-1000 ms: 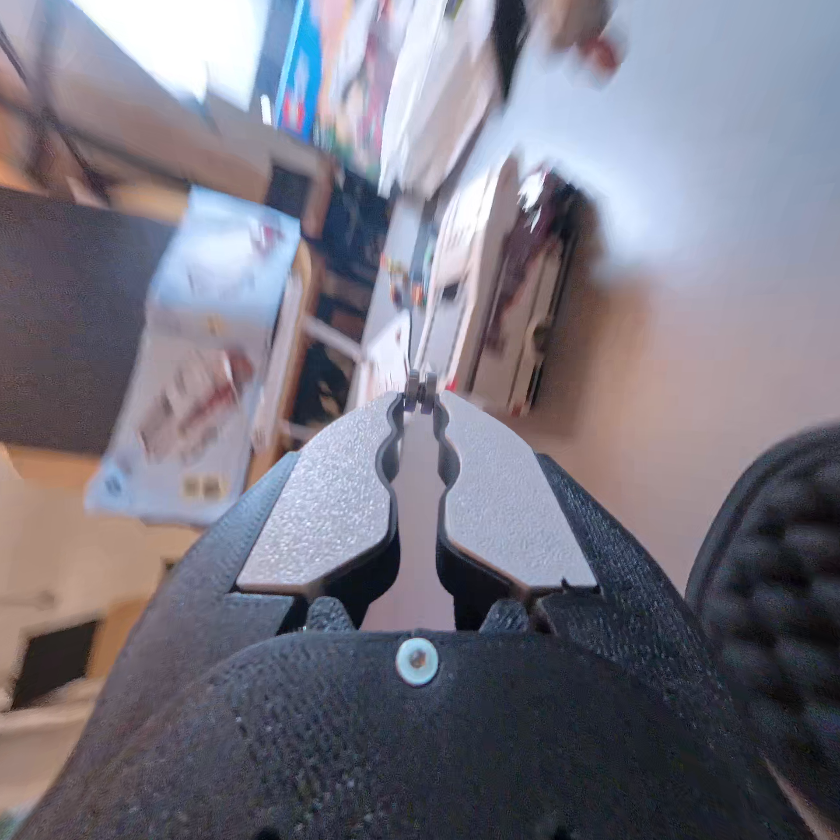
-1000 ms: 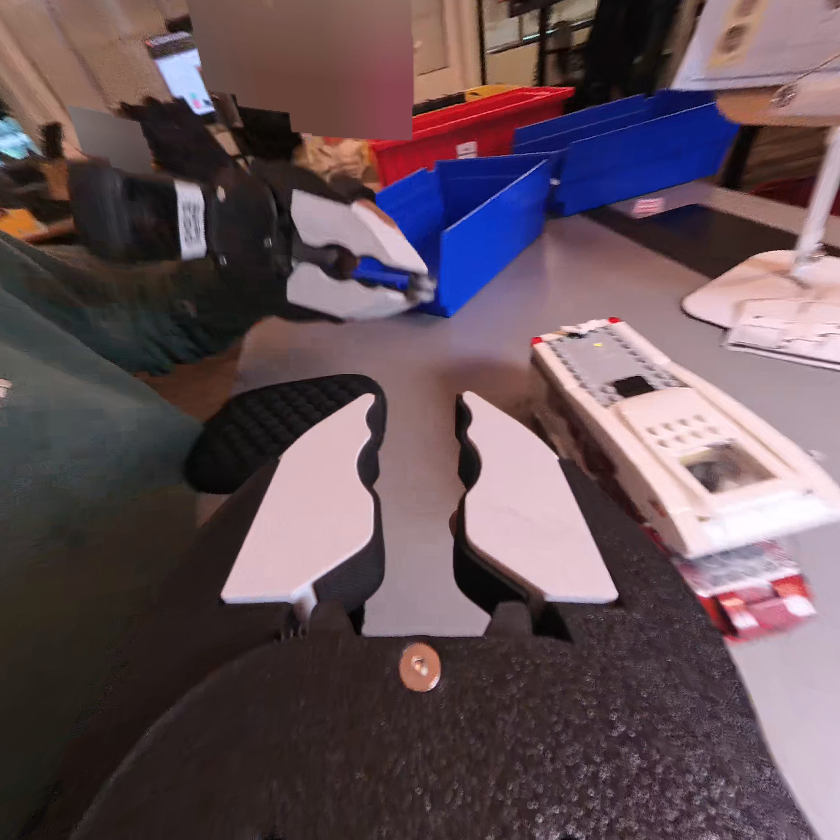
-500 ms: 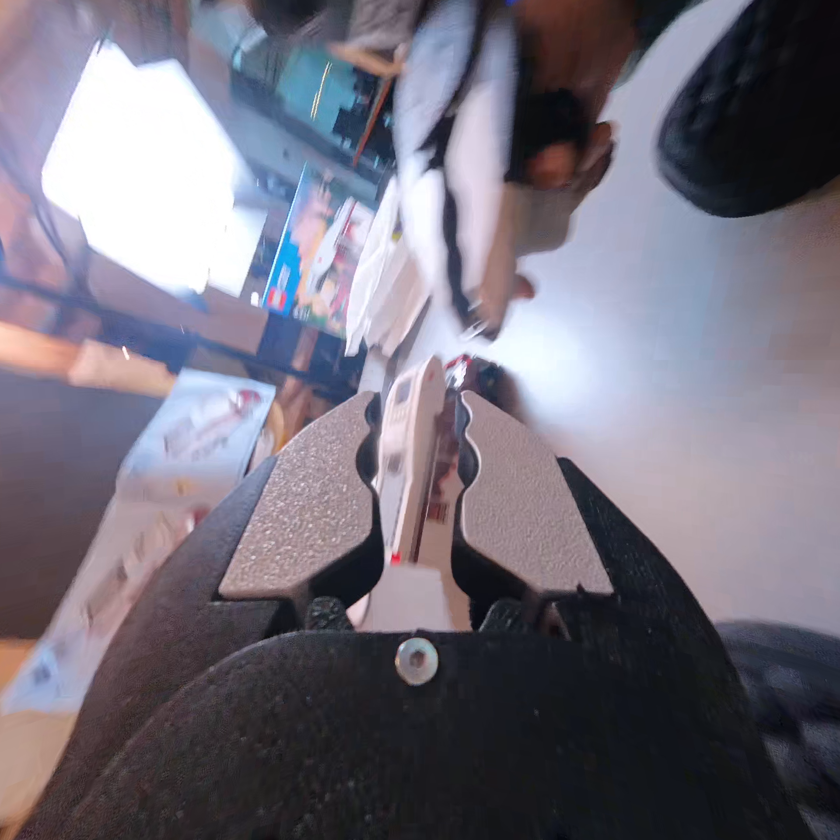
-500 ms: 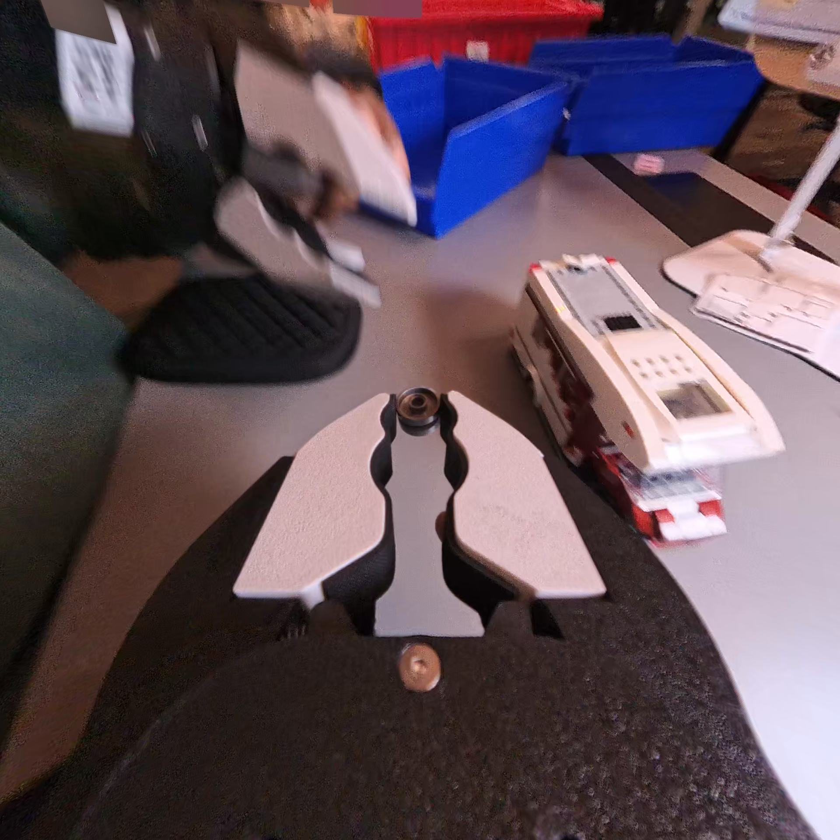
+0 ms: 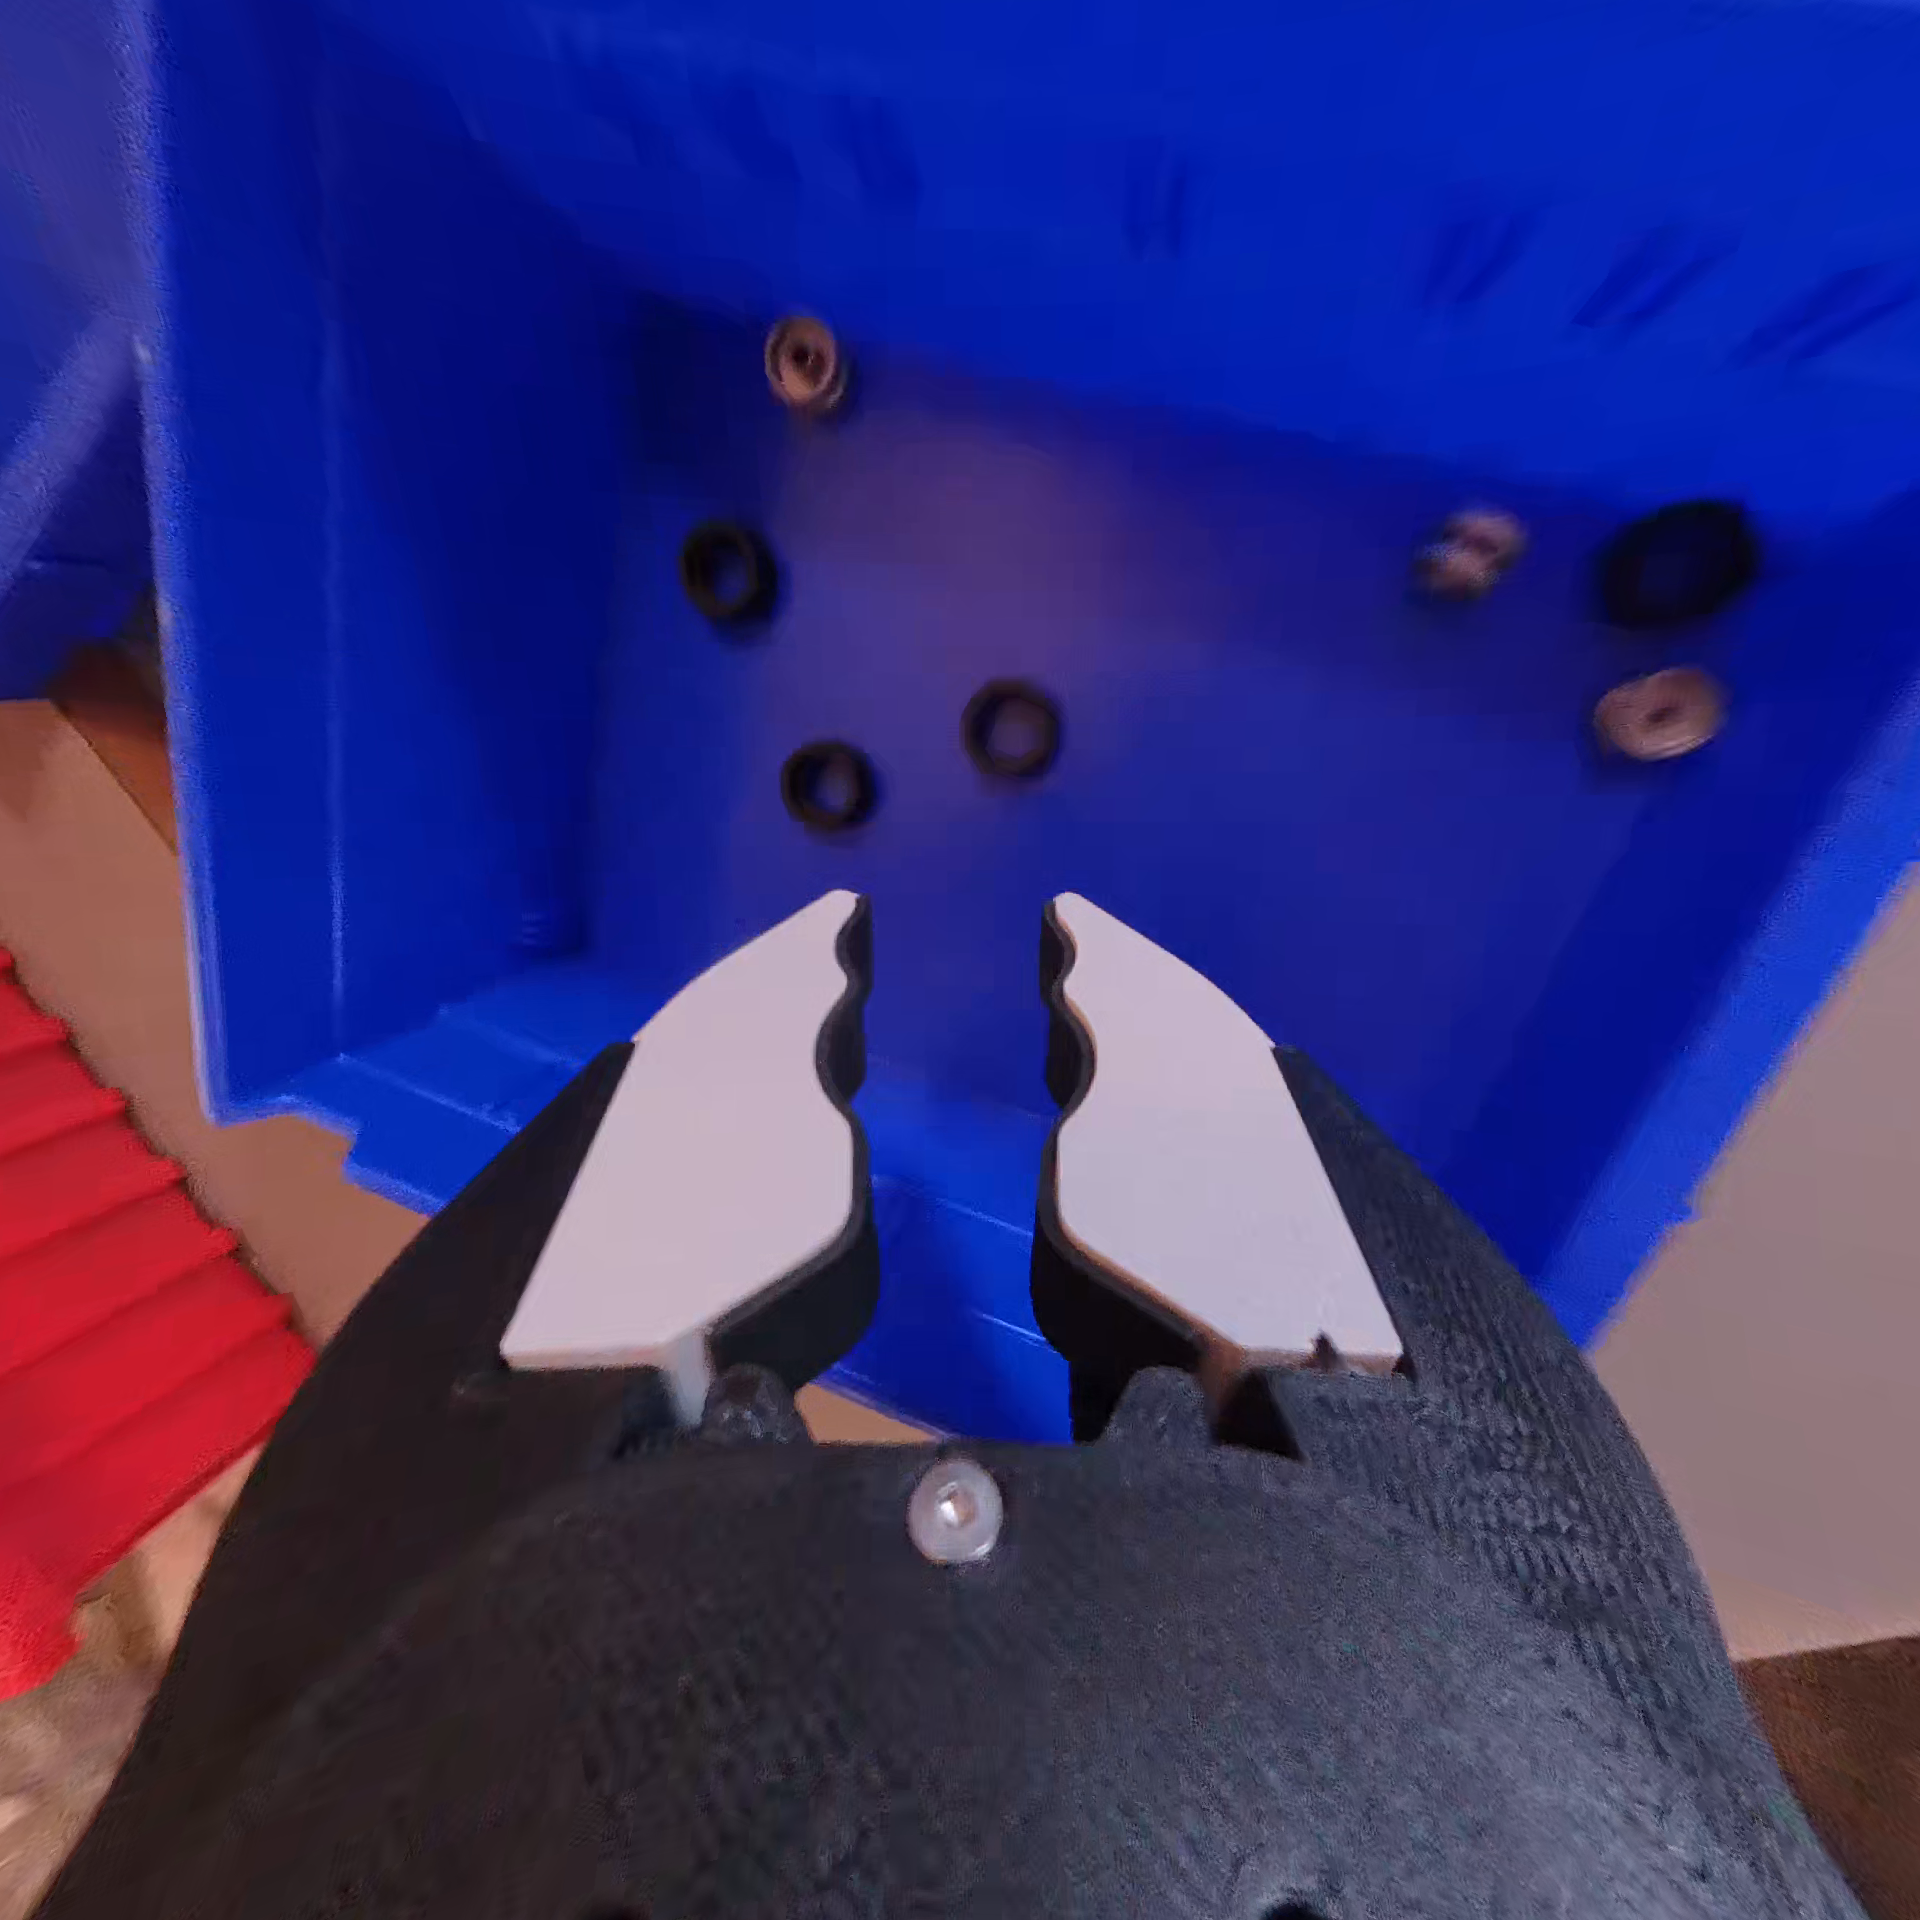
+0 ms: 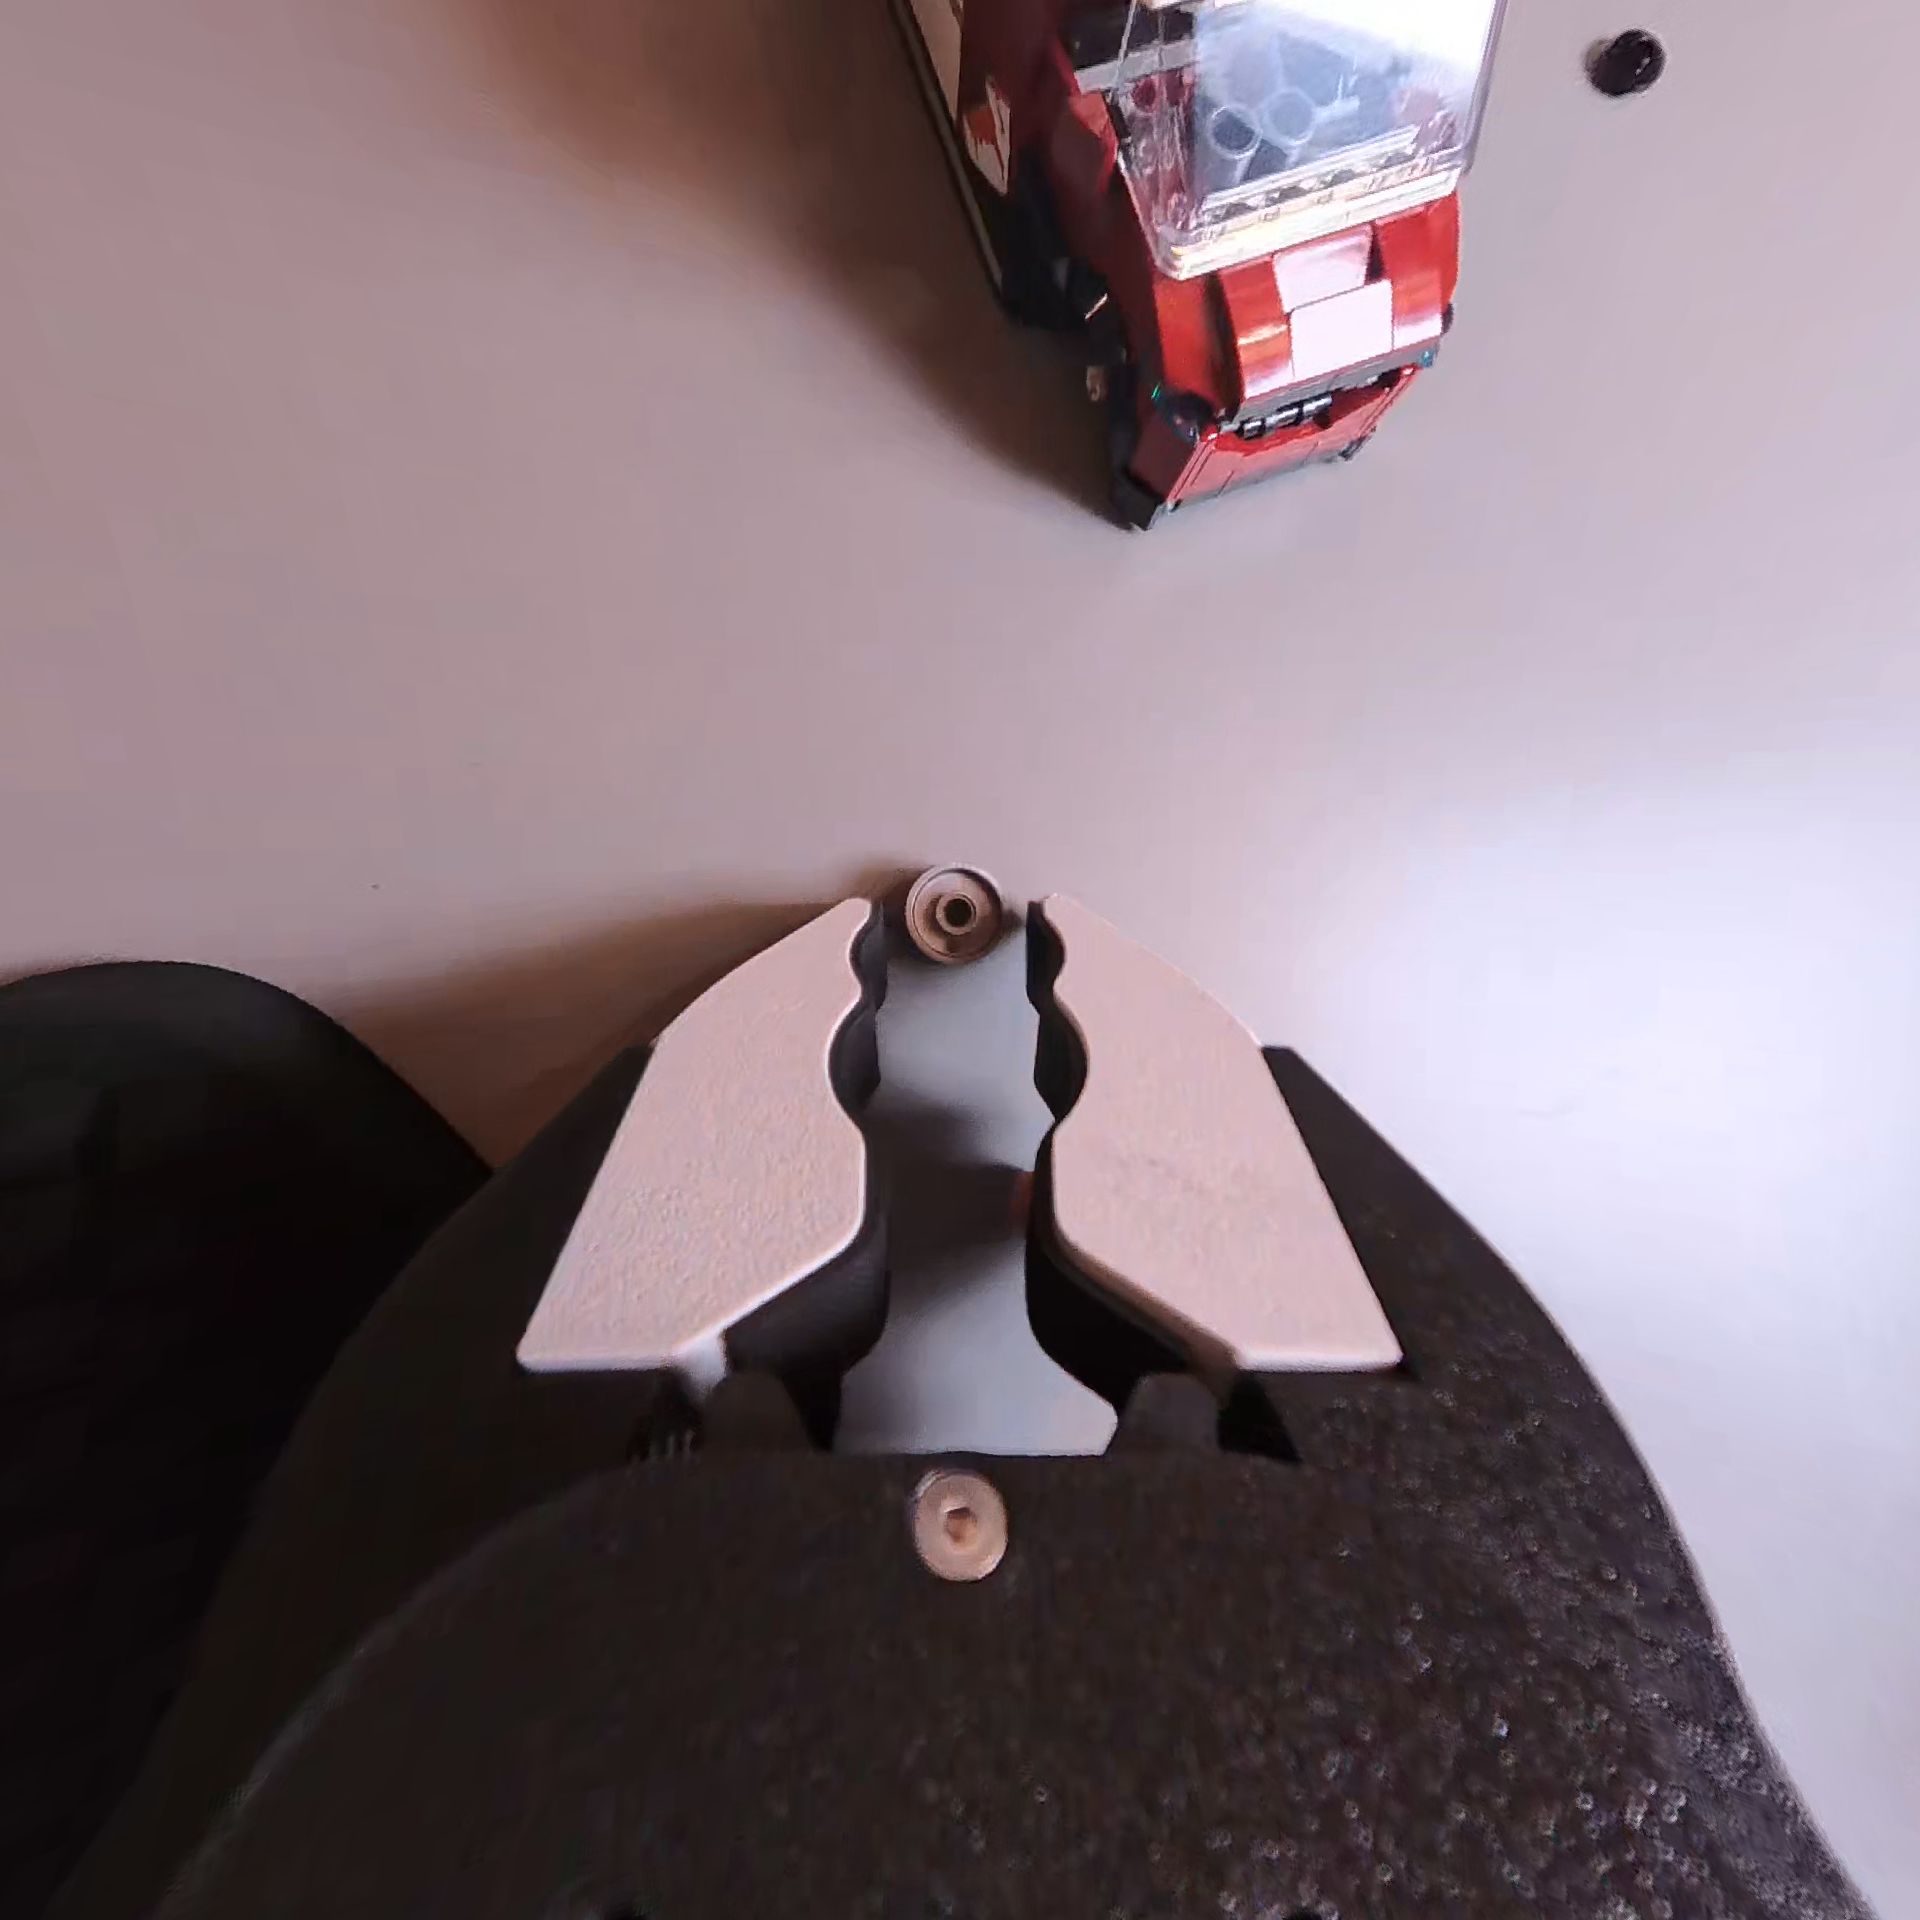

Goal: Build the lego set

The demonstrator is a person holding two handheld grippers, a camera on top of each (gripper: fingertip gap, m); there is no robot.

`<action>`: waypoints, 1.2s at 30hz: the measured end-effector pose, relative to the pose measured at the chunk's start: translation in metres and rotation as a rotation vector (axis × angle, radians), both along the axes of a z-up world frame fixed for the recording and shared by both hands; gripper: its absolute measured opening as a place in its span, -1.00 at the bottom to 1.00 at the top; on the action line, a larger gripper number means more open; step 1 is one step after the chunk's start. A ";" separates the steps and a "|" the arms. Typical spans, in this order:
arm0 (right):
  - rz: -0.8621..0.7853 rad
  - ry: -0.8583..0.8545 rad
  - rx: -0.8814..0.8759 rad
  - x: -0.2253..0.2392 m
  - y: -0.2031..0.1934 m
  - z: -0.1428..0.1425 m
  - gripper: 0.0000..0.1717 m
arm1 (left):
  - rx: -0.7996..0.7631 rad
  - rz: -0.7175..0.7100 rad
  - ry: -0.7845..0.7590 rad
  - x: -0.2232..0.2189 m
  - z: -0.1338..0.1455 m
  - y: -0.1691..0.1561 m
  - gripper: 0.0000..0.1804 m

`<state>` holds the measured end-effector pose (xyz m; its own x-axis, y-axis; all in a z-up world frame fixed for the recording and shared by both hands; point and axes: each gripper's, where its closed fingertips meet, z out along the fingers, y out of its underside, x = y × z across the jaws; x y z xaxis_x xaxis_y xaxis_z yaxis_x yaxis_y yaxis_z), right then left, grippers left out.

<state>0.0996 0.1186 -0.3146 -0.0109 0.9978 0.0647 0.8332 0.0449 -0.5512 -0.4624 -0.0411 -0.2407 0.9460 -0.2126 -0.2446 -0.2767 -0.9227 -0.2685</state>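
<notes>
Left tool (image 5: 956,909): fingers spread apart with only the bin floor showing between them — nothing in its grip. It points down into an open blue bin (image 5: 384,644).
Bin contents: small black rings (image 5: 828,787) and (image 5: 1010,729) lie just beyond the fingertips, another ring (image 5: 727,569) farther toward the left wall. Greyish round bits (image 5: 1657,713) and (image 5: 802,361) lie nearer the walls; all are soft with blur.
Beside the bin: a red ribbed bin (image 5: 94,1226) at lower left, on a tan surface.
Right tool (image 6: 951,914): fingers part open, low over the table (image 6: 468,582). A small round grey wheel hub (image 6: 953,914) with a centre hole lies flat between the very tips; a sliver of gap shows on each side, so the pads do not press on it.
Textures: pale matte finger plates with wavy dark inner edges, on a rough black body.
Around: a red and white brick-built vehicle (image 6: 1288,312) with a clear windscreen stands well beyond the tool — a small black round piece (image 6: 1623,57) lies past it. A black padded shape (image 6: 156,1195) fills the lower left.
</notes>
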 end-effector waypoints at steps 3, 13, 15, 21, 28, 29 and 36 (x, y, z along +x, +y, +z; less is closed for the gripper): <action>0.003 0.013 -0.012 0.001 0.001 0.003 -0.62 | -0.143 -0.033 0.070 -0.021 -0.024 0.004 -0.59; -0.017 0.200 0.006 -0.004 -0.002 0.043 -0.62 | -0.339 -0.024 0.044 -0.050 -0.068 0.024 -0.79; -0.022 0.220 0.020 -0.001 -0.003 0.047 -0.62 | -0.319 -0.032 0.046 -0.045 -0.055 0.023 -0.88; -0.036 0.353 0.056 -0.003 0.002 0.063 -0.65 | -0.012 -0.413 0.039 0.112 0.029 0.038 -0.89; -0.090 0.470 0.071 -0.017 0.009 0.078 -0.67 | 0.287 -0.906 0.018 0.376 -0.028 0.060 -0.90; -0.088 0.464 0.079 -0.016 0.008 0.078 -0.67 | 0.296 -0.935 0.016 0.395 -0.039 0.065 -0.90; -0.093 0.477 0.067 -0.006 -0.001 0.074 -0.67 | 0.154 -0.995 -0.169 0.436 -0.076 0.053 -0.73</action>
